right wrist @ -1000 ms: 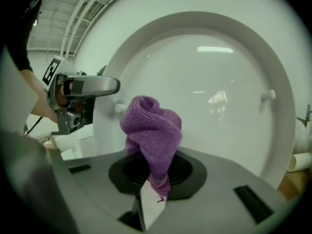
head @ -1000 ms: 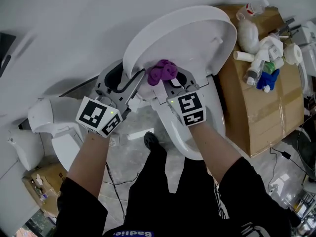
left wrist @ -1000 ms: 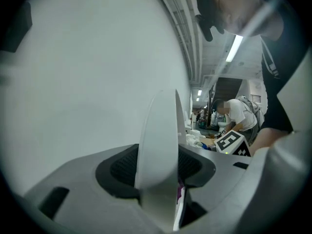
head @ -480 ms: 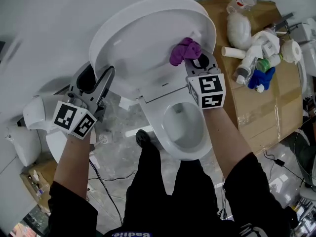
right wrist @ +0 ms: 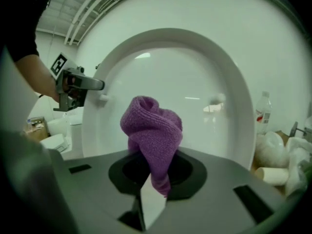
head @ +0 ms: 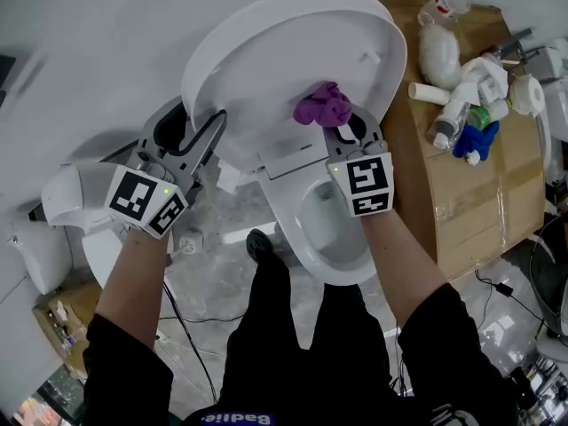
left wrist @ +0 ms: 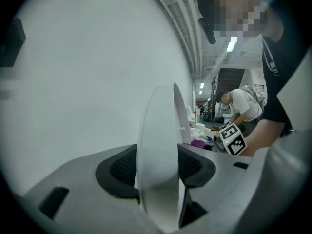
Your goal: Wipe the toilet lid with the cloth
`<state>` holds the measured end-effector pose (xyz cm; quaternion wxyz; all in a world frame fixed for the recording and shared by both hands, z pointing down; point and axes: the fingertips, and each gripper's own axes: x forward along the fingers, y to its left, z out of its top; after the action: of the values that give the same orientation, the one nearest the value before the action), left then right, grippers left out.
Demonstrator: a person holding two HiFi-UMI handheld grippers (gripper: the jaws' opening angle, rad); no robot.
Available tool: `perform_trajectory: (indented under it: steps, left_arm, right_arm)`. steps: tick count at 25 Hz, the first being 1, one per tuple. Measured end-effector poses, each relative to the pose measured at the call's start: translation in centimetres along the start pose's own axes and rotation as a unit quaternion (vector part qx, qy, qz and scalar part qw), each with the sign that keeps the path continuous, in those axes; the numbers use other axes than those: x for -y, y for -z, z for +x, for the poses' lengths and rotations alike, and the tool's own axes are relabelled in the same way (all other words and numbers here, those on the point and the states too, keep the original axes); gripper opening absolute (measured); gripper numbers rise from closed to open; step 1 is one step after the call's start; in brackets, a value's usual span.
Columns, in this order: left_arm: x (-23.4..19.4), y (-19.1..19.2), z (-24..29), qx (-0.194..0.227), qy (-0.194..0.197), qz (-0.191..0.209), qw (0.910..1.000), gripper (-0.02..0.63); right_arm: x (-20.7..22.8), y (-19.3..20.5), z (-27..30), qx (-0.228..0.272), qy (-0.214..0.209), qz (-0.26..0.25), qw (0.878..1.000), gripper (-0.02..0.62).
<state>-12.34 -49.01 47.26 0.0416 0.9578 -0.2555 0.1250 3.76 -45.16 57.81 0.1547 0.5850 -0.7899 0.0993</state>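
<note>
The white toilet lid (head: 284,60) stands raised above the bowl (head: 330,238). My right gripper (head: 334,130) is shut on a bunched purple cloth (head: 322,105) and presses it against the lid's inner face, right of centre and low. In the right gripper view the cloth (right wrist: 152,130) rises from the shut gripper (right wrist: 153,182) in front of the lid (right wrist: 200,77). My left gripper (head: 211,133) is shut on the lid's left edge. In the left gripper view that edge (left wrist: 157,145) runs edge-on between the jaws of this gripper (left wrist: 158,194).
A cardboard box (head: 470,193) right of the toilet carries bottles and white plastic items (head: 466,96). White toilet parts (head: 75,204) lie at the left. The wall is close behind the lid. A cable crosses the floor, and another person (left wrist: 241,106) bends over far off.
The cloth swept from the lid's lower middle to its right rim, and has now come back left and slightly down. The left gripper stays on the lid's left edge.
</note>
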Motion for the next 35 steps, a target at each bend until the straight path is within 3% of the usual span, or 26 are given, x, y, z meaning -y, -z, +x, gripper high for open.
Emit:
perform_trajectory:
  steps: [8,16,20,30,35]
  left_arm:
    - [0.3,0.4,-0.5,0.013,0.041,0.003,0.9991,0.213]
    - [0.6,1.7,-1.3,0.038,0.058,-0.01,0.9975,0.213]
    - [0.2,2.0,-1.7,0.038,0.043,-0.016,0.9982,0.213]
    - [-0.2,3.8,-1.7,0.004,-0.026,-0.019,0.9995,0.213]
    - [-0.5,4.9,-1.4,0.001,-0.063,-0.052,0.9966,0.213]
  right_arm:
    - [-12.4,1.0,3.1,-0.01,-0.067,0.028,0.997,0.066]
    - [-16.5,1.3,5.6,-0.009,-0.083,0.022,0.996,0.066]
    - [-13.9,1.6,5.6,-0.011,-0.07,0.023,0.997,0.066]
    - [1.8,4.3,2.5,-0.031,0.009,0.024,0.999,0.066]
    - [7.3,6.2,1.6,-0.052,0.033,0.024,0.998,0.066]
